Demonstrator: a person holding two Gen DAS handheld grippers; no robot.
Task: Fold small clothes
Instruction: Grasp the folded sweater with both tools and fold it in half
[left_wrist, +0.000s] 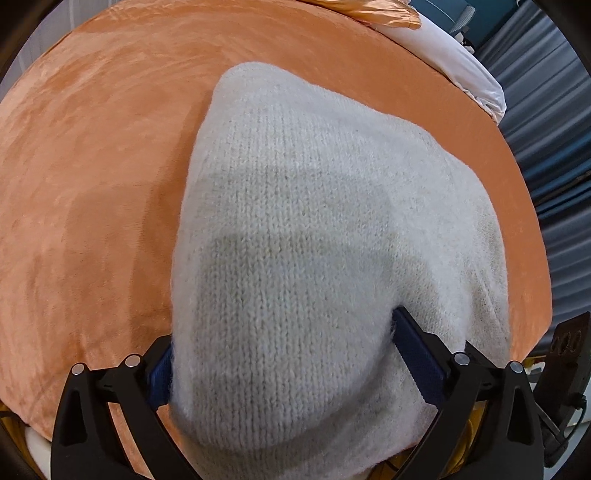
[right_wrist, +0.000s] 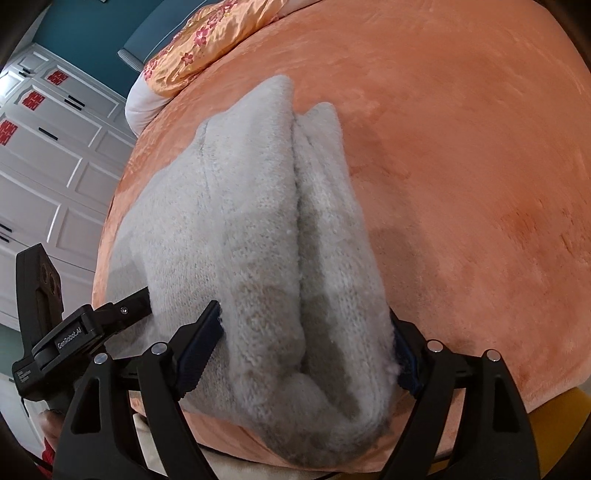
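Folded cream knitted sweater (left_wrist: 295, 258) lies between our wide-parted left gripper (left_wrist: 284, 354) and right gripper (right_wrist: 306, 339), both astride it, apparently releasing it onto the orange plush bedspread (left_wrist: 92, 166).

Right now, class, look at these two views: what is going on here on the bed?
A person is folding a white knit sweater on an orange blanket. Each hand holds a claw, and the folded bundle lies between the fingers of both. The left claw stands wide around one end; the right claw straddles the doubled layers. Whether the pads press or have let go is unclear.
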